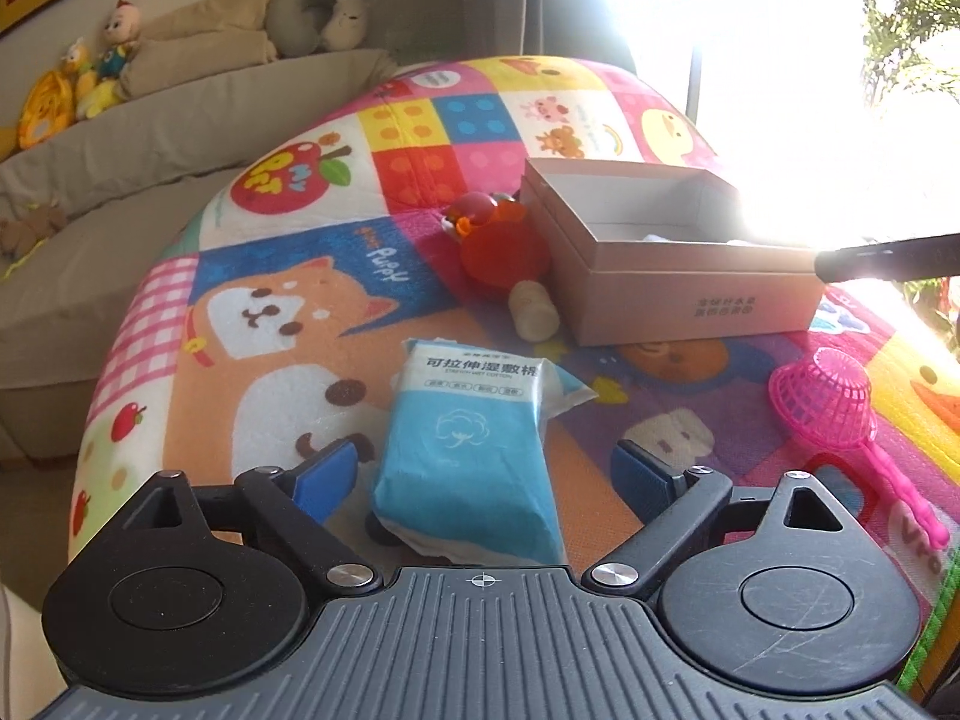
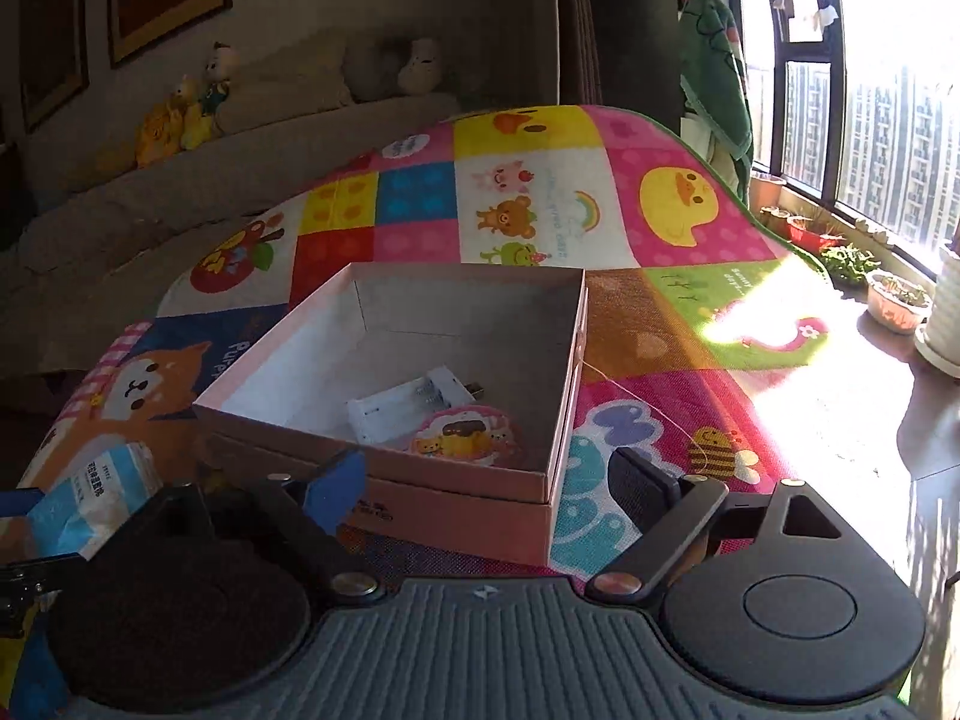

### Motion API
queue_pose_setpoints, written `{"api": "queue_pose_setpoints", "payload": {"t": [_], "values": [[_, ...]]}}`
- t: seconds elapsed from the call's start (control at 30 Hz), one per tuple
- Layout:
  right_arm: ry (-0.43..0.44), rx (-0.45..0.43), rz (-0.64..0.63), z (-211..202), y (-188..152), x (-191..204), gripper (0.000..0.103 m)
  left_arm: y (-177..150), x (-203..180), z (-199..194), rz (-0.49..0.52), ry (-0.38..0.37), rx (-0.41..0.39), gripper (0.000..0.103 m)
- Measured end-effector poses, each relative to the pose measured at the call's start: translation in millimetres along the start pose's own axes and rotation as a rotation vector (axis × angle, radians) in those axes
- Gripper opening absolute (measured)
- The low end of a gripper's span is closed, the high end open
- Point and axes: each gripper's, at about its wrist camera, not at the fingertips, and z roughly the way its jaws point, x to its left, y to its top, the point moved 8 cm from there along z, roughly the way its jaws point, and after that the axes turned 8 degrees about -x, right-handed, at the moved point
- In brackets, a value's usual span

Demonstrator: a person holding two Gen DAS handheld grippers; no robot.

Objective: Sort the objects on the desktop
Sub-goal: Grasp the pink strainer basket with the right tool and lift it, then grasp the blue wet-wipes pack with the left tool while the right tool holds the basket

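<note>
A blue and white packet of cotton pads lies on the cartoon play mat, between the fingers of my left gripper. The gripper is open, with gaps on both sides of the packet. Beyond it stands an open pink cardboard box. My right gripper hangs open over the near corner of that box with nothing in its grasp. Inside the box lie a white battery holder and a round cartoon badge. The packet shows at the left edge of the right wrist view.
An orange toy and a small cream bottle lie left of the box. A pink net scoop lies to the right. A grey sofa with plush toys runs behind; plant pots line the sunny window.
</note>
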Motion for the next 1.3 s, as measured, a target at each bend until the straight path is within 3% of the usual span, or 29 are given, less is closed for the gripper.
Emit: {"api": "queue_pose_setpoints", "payload": {"t": [0.3, 0.43, 0.6, 0.7, 0.83, 0.97, 1.03, 1.1, 1.23, 1.3], "values": [[0.071, 0.176, -0.070, -22, -76, 41, 0.097, -2, -18, 2, 0.007, -0.052, 0.013, 0.096], [0.193, 0.179, -0.088, -28, -79, 70, 0.098, -2, -15, -1, 0.000, -0.032, 0.016, 0.097], [0.102, 0.109, -0.147, -27, -67, 67, 0.098, -2, -6, -4, -0.016, -0.017, 0.019, 0.100], [0.053, 0.135, -0.122, -11, -70, 55, 0.098, 1, -5, 0, -0.021, -0.008, 0.019, 0.100], [0.056, 0.150, -0.089, 1, -72, 52, 0.099, 9, -6, 17, 0.002, 0.023, 0.021, 0.100], [0.082, 0.137, -0.146, -1, -71, 63, 0.082, 9, -5, 39, -0.005, 0.055, 0.048, 0.100], [0.087, 0.138, -0.169, -3, -71, 66, 0.082, 10, -5, 44, -0.005, 0.060, 0.050, 0.091], [0.087, 0.140, -0.186, -7, -70, 66, 0.082, 9, -6, 46, 0.004, 0.063, 0.060, 0.068], [0.099, 0.092, -0.170, -25, -45, 55, 0.082, 13, -9, 34, 0.030, 0.046, 0.041, 0.058], [0.087, 0.004, -0.129, -44, -9, 40, 0.082, 33, -13, 20, 0.037, 0.016, -0.023, 0.057]]}}
